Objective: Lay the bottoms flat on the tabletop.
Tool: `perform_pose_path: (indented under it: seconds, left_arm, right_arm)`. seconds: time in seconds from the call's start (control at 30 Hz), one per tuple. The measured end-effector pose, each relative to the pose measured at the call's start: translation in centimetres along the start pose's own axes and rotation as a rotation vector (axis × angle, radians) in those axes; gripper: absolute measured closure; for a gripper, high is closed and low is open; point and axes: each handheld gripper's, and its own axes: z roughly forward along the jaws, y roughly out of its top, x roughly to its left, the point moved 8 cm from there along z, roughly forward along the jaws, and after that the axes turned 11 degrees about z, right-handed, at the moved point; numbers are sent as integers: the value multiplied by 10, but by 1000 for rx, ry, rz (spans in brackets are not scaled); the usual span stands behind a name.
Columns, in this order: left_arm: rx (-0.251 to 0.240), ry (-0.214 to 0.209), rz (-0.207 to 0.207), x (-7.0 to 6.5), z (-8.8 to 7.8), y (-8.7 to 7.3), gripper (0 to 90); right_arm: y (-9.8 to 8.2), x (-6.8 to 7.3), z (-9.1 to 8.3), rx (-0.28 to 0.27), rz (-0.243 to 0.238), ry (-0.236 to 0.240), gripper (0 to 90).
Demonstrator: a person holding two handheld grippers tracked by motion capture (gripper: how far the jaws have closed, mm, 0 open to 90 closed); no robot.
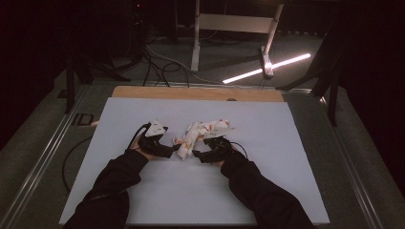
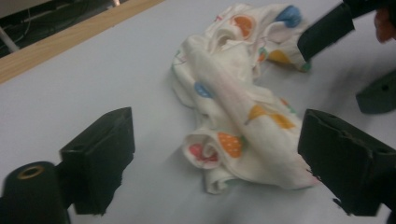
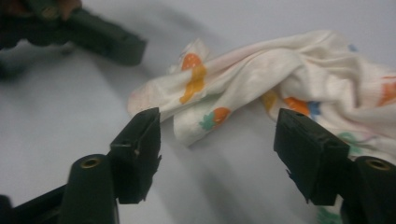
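Both sleeved forearms enter low; left hand-held gripper (image 1: pixel 175 149) and right hand-held gripper (image 1: pixel 199 153) flank the crumpled fruit-print cloth (image 1: pixel 200 133) mid-worktop (image 1: pixel 296 157). Each has jaws apart, straddling a cloth end without pinching, apparently positioned to lift and spread it.

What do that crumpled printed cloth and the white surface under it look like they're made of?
Printed cloth: looks like thin, soft woven cotton, matte, judging by its loose folds, rolled edges and a slightly frayed hem; the exact fibre is not certain.
White surface: seems a smooth, stiff sheet or mat with a dull sheen, lying flat on a wooden tabletop that shows light grain.
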Motion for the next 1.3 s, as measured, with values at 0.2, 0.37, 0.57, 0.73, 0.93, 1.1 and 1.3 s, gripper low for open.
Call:
perform_pose_path:
  seconds: [0.2,0.37,0.57,0.73,0.93,1.1,1.3]
  left_arm:
    - [20,-48,-30,2,11,-6,190]
    - [92,-110,-23,-3,21,-14,273]
    - [131,-141,-27,-5,27,-18,487]
    - [149,-138,-39,-3,29,-21,646]
    - [133,-143,-60,-2,28,-17,798]
    - [122,-119,-57,0,25,-13,853]
    - [117,-98,-74,6,19,-11,864]
  right_arm:
    - [-8,4,16,44,-5,-13,389]
    - [-11,7,27,66,-5,-22,445]
    - [-12,6,34,89,-17,-37,558]
    - [-14,6,36,103,-17,-39,678]
    - [-13,6,35,107,-34,-43,771]
    - [-13,7,32,113,-42,-34,841]
    - [-13,6,21,111,-50,-24,859]
